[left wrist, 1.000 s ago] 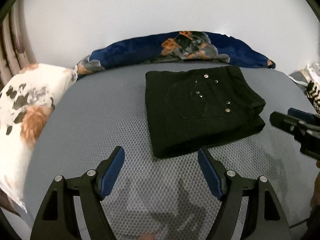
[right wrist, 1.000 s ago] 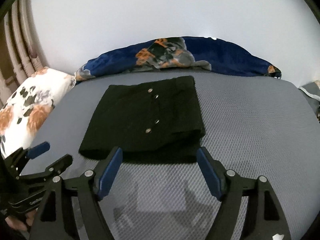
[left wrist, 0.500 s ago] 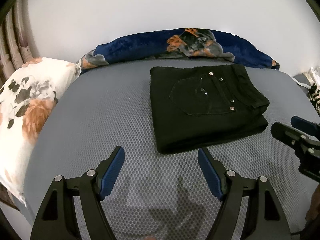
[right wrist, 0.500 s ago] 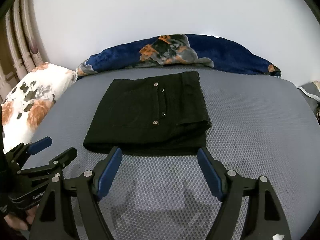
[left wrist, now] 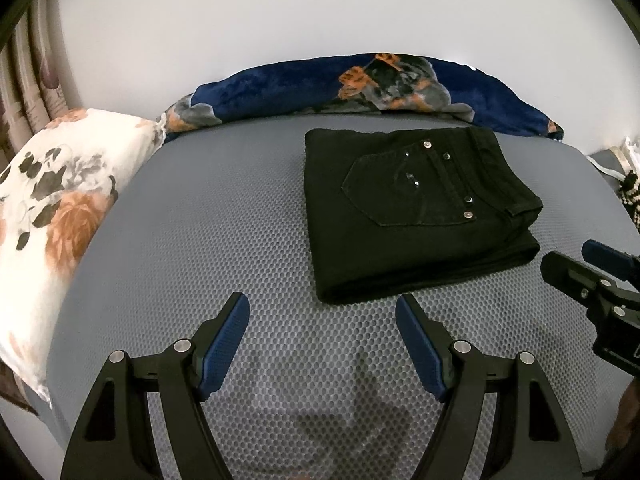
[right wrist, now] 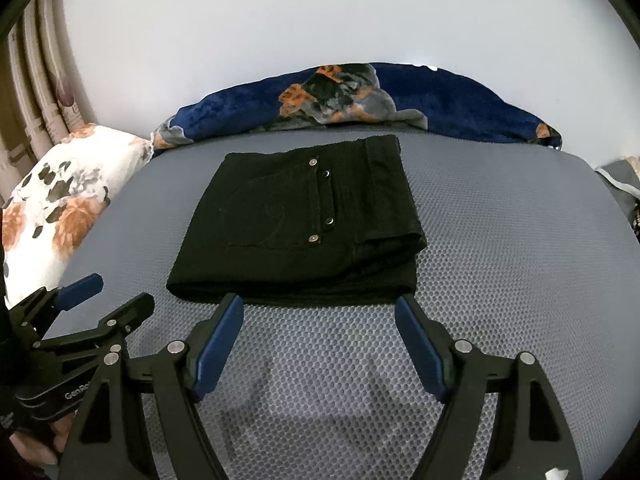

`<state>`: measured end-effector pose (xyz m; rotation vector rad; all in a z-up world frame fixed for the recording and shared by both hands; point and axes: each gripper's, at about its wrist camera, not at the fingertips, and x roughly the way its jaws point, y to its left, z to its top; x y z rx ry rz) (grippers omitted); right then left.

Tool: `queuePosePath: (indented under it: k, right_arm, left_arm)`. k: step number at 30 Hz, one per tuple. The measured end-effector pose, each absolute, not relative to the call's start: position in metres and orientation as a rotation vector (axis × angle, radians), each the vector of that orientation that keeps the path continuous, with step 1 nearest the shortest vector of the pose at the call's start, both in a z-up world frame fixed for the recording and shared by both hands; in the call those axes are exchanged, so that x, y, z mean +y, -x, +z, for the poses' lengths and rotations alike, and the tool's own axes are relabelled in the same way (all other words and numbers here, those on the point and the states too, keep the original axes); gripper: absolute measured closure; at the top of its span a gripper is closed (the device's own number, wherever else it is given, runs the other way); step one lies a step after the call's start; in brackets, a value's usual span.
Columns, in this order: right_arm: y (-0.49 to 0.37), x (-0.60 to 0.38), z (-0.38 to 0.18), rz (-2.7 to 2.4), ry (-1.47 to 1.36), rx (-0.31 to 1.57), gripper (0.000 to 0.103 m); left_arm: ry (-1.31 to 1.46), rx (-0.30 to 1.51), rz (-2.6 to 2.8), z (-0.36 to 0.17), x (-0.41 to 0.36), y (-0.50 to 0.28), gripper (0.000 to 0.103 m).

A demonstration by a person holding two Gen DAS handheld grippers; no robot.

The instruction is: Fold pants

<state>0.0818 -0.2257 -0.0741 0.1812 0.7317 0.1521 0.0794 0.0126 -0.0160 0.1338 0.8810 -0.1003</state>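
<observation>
The black pants lie folded into a compact rectangle on the grey mesh bed surface, back pocket and metal studs facing up. They also show in the right wrist view. My left gripper is open and empty, above the mattress just in front of the fold's near left corner. My right gripper is open and empty, just in front of the fold's near edge. The right gripper shows at the right edge of the left wrist view; the left gripper shows at the lower left of the right wrist view.
A dark blue floral blanket is bunched along the wall behind the pants. A white floral pillow lies at the left edge of the bed. Curtains hang at the far left. Some cloth lies at the right edge.
Both grippers have drawn back from the folded pants and stayed open. The pants have not moved.
</observation>
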Motion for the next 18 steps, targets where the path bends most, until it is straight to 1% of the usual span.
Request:
queuePosePath:
  k: [18]
  right_arm:
    - [-0.0819,-0.2215,-0.0775,0.168,-0.175,0.749,0.027]
  left_arm:
    - [-0.142,0.886,-0.087,-0.0196,0.0127,-0.0811,0.027]
